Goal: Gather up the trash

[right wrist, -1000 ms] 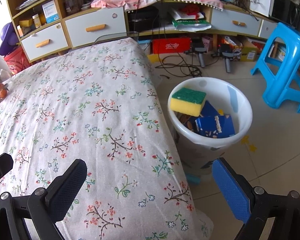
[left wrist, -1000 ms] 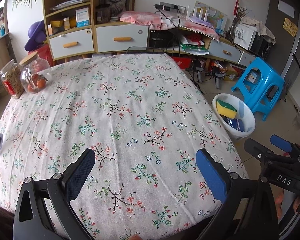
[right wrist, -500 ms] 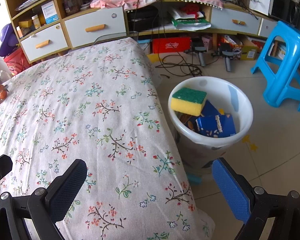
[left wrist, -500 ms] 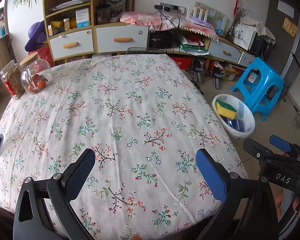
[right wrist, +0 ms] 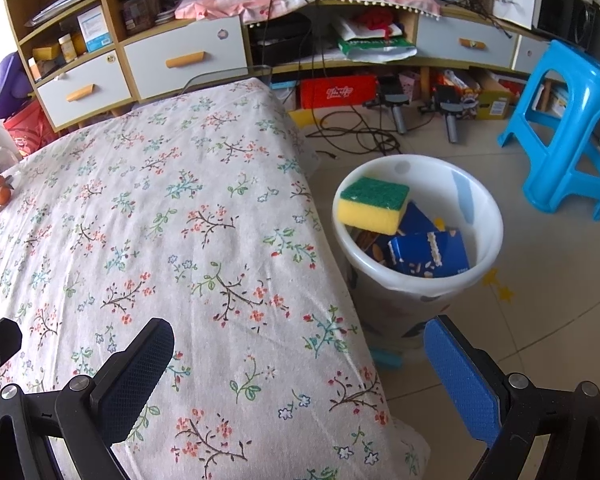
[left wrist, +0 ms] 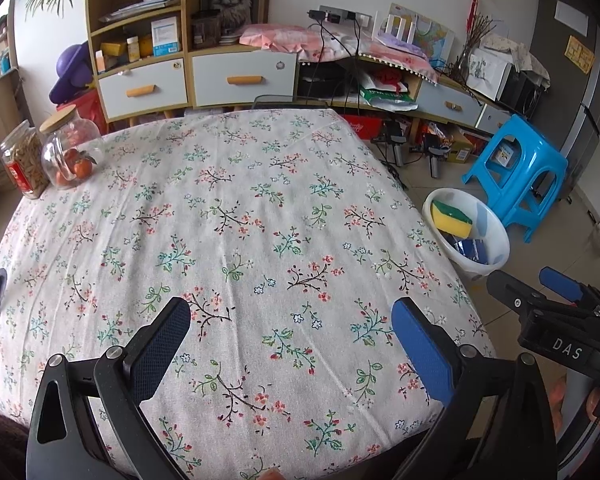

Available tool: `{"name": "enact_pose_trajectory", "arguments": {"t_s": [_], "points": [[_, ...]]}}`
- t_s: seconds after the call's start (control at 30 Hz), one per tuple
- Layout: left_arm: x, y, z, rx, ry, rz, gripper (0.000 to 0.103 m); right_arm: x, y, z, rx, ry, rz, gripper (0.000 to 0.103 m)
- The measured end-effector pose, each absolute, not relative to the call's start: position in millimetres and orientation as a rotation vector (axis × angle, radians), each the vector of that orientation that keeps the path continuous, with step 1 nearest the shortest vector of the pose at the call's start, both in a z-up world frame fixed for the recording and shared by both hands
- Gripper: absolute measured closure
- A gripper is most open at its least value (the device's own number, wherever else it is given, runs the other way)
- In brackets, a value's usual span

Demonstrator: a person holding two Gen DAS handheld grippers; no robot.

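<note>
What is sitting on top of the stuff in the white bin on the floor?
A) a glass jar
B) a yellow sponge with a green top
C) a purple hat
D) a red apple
B: in the right wrist view, a yellow sponge with a green top rests on the blue boxes inside the white bin, leaning against its rim on the side nearest the table.
</note>
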State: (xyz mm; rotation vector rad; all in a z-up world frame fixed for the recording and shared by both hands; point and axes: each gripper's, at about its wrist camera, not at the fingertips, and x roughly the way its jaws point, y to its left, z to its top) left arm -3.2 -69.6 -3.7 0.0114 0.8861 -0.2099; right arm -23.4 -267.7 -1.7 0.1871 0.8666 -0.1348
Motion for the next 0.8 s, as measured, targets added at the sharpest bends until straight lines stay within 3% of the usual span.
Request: {"name": "enact_pose_trajectory", "arguments": {"t_s": [0.8], "points": [[-2.2, -60.6, -3.5, -0.001, 0.895, -0.199, 0.001, -17.0, -261.7, 10.6, 0.191, 0.830, -0.143, 0.000]]}}
